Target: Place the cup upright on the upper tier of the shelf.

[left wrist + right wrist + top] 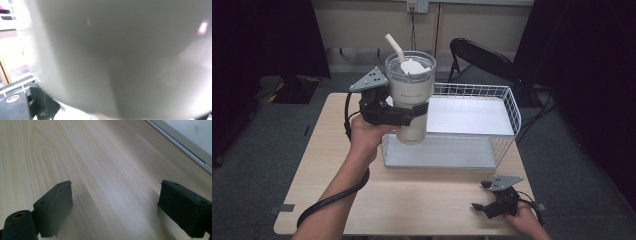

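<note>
Plainly, the tumbler [411, 95] could slip or tip: the left gripper [404, 116] clamps it low on a smooth, tapering wall, with the heavy lid and straw [394, 46] above the jaws. It is off-white, upright, held in the air just ahead of the wire shelf rack [507, 102]. The right gripper [484, 197] rests near the table's [422, 200] edge, jaws spread wide, holding nothing.

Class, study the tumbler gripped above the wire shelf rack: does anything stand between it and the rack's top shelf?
Nothing visible does. The left hand-held gripper holds the tumbler by the rack's left end, and the top shelf beside it lies bare.
</note>
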{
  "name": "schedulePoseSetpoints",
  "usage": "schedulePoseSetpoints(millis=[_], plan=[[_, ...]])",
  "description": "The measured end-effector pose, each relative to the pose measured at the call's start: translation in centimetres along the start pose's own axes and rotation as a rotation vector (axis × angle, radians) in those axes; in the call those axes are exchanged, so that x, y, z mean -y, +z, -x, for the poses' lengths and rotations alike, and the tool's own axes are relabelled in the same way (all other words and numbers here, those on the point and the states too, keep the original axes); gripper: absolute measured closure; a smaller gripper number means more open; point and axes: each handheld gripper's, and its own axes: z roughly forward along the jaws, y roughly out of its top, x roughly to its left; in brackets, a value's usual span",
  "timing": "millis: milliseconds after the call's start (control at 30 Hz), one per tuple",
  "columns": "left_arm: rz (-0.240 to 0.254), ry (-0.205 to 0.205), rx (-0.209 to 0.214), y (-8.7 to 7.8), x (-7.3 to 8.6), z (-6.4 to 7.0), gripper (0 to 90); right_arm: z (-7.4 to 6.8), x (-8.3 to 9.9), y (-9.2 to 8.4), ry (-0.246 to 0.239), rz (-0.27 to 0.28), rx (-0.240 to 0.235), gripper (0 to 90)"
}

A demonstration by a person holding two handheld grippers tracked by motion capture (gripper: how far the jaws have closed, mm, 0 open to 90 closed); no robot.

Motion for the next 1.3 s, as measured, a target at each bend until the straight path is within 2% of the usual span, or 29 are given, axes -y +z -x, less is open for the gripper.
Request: schedulePoseSetpoints(millis=[1000, 1300], plan=[[0.0, 0.022, -0.038, 2.7, -2.2, -0.8, 8.9, 0.0, 0.0, 0.0, 0.0, -0.001, 0.0, 11.2], [0.007, 0.008, -0.047, 4.0, -2.2, -1.3, 8.9, 0.0, 0.0, 0.0, 0.0, -0.001, 0.0, 11.2]])
